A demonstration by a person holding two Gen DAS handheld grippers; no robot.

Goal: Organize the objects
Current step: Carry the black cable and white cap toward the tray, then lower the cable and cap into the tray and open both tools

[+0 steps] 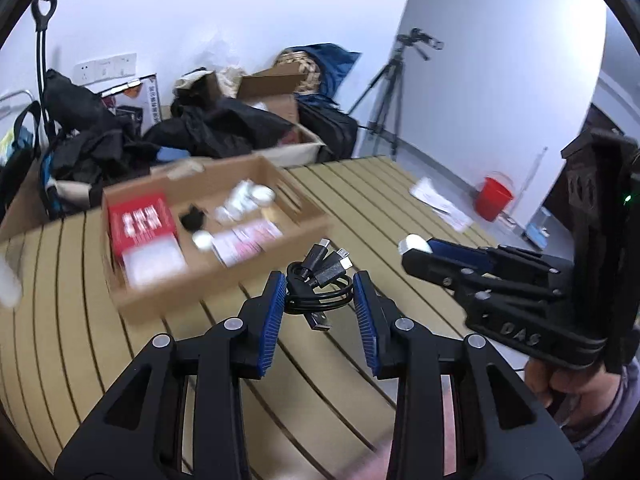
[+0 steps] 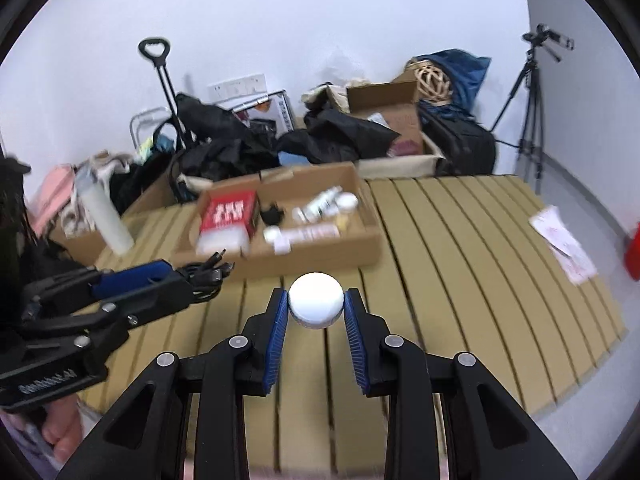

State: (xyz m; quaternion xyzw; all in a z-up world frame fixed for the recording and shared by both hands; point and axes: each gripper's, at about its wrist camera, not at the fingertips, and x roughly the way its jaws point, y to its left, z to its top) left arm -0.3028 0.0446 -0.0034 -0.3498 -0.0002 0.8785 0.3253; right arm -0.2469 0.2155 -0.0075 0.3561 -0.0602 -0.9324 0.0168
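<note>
- Two grippers are both loaded, and both point toward the cardboard box (image 2: 320,252) at the far side of the slatted table (image 2: 460,280).
- The left gripper (image 1: 320,300) has its blue pads pressed on a coiled black cable bundle (image 1: 320,284); several plugs stick out of the coil toward the box. The bundle seems lifted off the table, but I cannot say this surely.
- The right gripper (image 2: 316,306) is closed around a small white round jar (image 2: 316,300), which sits between the two pads at their tips, cap toward the camera.
- The box already contains a red packet (image 2: 230,212) in its left section, and white bottles (image 2: 326,204) and a pink-white packet (image 2: 312,234) in its right section. The pictures are blurred here, so the finer details are not readable.
- My judgement: the step in hand is the carrying of both things to the box; the picking up looks finished and nothing is released yet.
- The next move probably calls for bringing each gripper above a free part of the box, low enough, and then widening the pads. The jar fits near the other white bottles. The cable can snag on the box wall with its loose plugs, so it should go in from above.
- The two grippers are near each other, so they need to keep apart over the box.
</note>
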